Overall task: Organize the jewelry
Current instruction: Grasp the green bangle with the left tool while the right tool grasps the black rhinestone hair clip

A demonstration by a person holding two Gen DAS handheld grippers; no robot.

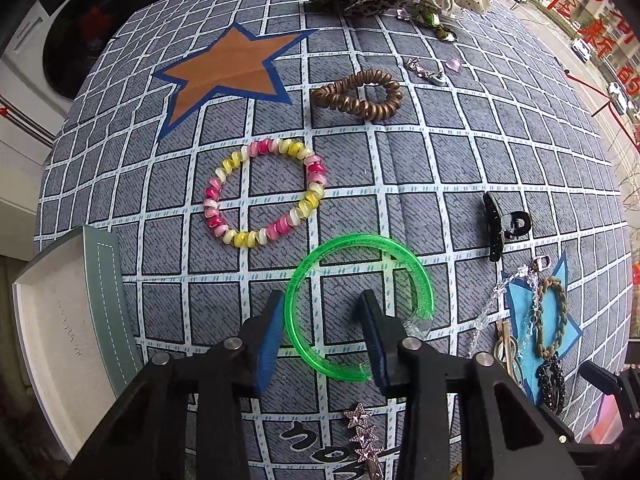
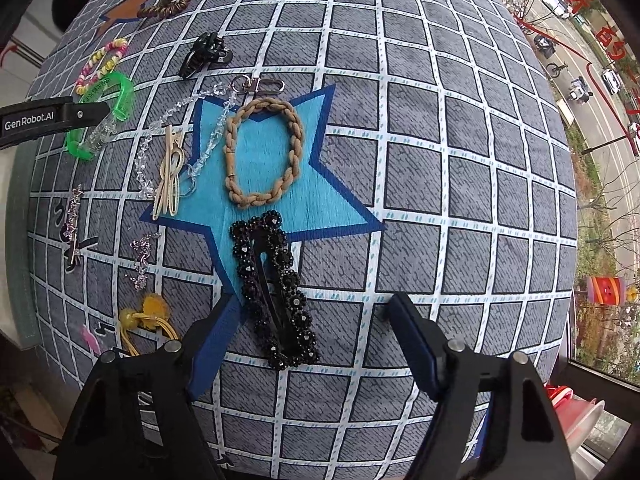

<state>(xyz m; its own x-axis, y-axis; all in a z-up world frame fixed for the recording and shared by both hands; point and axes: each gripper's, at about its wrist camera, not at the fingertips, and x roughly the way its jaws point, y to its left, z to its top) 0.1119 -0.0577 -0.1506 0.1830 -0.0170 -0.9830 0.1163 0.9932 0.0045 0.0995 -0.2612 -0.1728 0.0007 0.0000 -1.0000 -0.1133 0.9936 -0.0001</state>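
A translucent green open bangle lies flat on the grey checked cloth. My left gripper points down over it. The bangle's left band runs between the two fingers; the right finger stands inside the ring, apart from the band, so the gripper is open. The right wrist view shows the bangle under the left gripper. A black beaded hair clip lies partly on a blue star patch. My right gripper is open, its fingers wide on either side of the clip's near end.
A pink-yellow spiral tie, brown spiral tie, black claw clip and star hairpin lie around the bangle. A grey-green box sits at the left edge. A tan braided tie and crystal chain lie on the blue star.
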